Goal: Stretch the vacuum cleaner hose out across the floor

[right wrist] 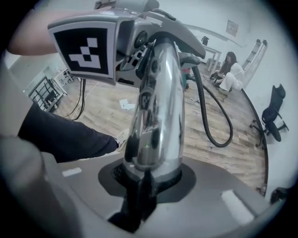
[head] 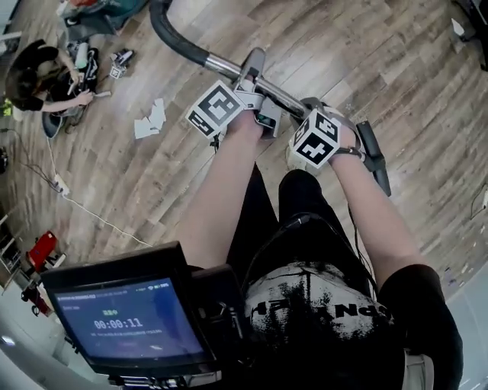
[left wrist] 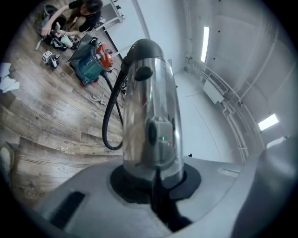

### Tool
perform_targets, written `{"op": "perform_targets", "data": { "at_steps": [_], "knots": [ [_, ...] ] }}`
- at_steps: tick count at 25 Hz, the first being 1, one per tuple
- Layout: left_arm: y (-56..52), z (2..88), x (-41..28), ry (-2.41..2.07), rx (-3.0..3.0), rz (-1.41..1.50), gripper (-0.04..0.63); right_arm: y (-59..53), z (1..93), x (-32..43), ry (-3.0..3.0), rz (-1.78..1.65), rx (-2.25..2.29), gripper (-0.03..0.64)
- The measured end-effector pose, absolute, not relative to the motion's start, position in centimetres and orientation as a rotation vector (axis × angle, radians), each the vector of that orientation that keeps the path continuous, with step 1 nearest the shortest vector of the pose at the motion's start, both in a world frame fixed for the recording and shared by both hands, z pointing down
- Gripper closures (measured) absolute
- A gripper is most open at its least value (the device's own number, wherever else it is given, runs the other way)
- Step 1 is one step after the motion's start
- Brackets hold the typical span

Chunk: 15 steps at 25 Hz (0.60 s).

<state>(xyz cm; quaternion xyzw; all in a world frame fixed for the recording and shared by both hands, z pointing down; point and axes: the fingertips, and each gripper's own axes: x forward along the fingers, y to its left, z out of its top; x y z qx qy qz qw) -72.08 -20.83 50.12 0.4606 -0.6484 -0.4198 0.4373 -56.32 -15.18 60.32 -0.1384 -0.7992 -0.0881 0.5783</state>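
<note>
A chrome vacuum tube (head: 221,67) runs slantwise in front of me above the wooden floor. A black hose (head: 171,38) leads from it up to the teal vacuum cleaner (head: 99,11). My left gripper (head: 255,80) is shut on the tube. My right gripper (head: 316,108) sits further down it, near the dark nozzle end (head: 375,156). In the left gripper view the tube (left wrist: 149,107) rises from the jaws of the left gripper (left wrist: 153,181), and the hose (left wrist: 109,116) loops back to the cleaner (left wrist: 93,62). In the right gripper view the tube (right wrist: 158,102) stands between the loosened jaws of the right gripper (right wrist: 144,181).
A person (head: 38,76) sits on the floor at the far left among tools, close to the cleaner. White paper scraps (head: 150,122) and a thin cable (head: 99,217) lie on the boards. An office chair (right wrist: 272,118) stands by the wall. A screen (head: 130,316) hangs at my chest.
</note>
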Motion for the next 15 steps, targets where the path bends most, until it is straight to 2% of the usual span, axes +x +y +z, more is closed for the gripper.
{"op": "perform_targets", "data": {
  "at_steps": [4, 7, 15],
  "knots": [
    [-20.8, 41.3, -68.6, -1.644, 1.173, -0.998, 0.554, -14.7, 52.2, -52.8, -1.897, -0.225, -0.345, 0.497],
    [-21.5, 36.1, -66.5, -1.649, 1.194, -1.007, 0.554, -15.8, 47.4, -50.6, -1.921, -0.259, -0.312, 0.516],
    [-21.8, 27.8, -61.5, -1.548, 1.373, -1.047, 0.543, -14.9, 40.1, -46.7, -1.987, -0.118, -0.268, 0.545]
  ]
}}
